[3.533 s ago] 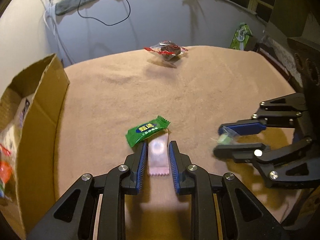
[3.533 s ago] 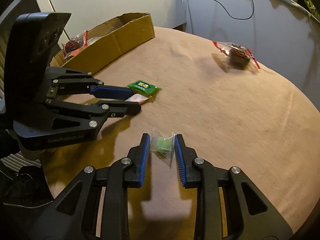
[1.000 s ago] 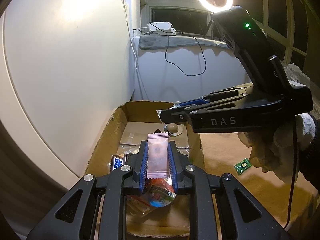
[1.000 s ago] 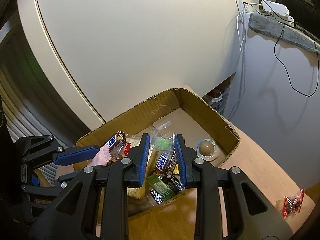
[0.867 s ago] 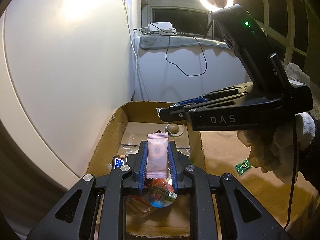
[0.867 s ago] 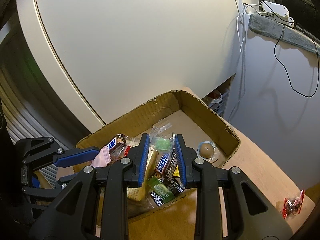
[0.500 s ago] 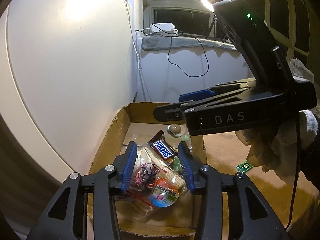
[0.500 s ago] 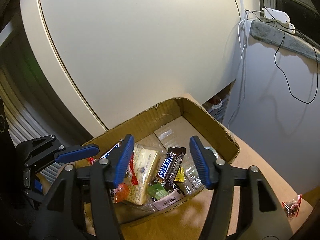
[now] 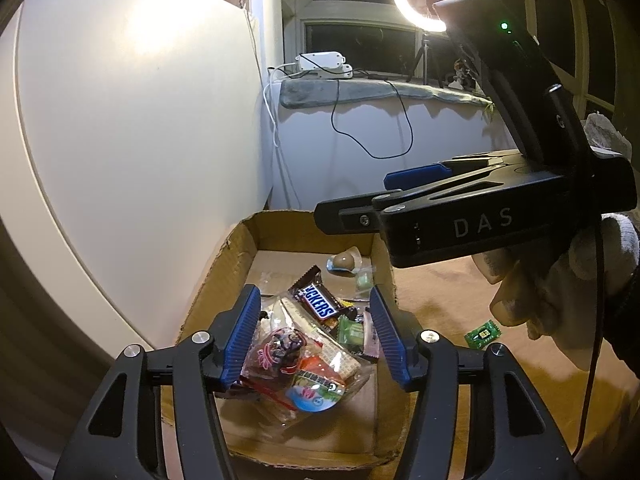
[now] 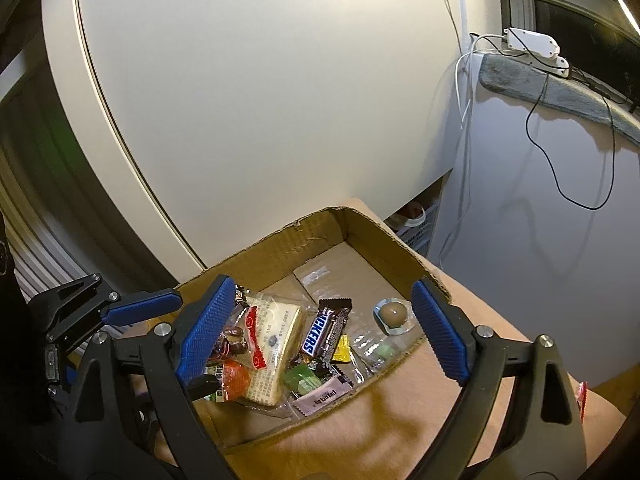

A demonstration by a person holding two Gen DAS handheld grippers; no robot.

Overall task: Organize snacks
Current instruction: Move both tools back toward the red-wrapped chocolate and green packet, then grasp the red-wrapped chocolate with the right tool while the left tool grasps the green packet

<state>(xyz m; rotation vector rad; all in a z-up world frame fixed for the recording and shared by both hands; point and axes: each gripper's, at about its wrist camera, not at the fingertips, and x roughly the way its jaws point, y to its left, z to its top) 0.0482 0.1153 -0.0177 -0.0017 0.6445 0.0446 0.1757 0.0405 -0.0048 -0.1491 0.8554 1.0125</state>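
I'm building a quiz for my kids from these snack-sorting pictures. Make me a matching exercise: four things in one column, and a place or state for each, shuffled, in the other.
Things:
1. Snickers bar
2. green candy packet
3. left claw
4. pink wrapper

Places or states:
A. on the brown tablecloth, outside the box
B. open, holding nothing
C. in the box, near its front wall
D. in the box, dark wrapper, among the other snacks

Pairs: 1-D, 2-A, 3-B, 4-C
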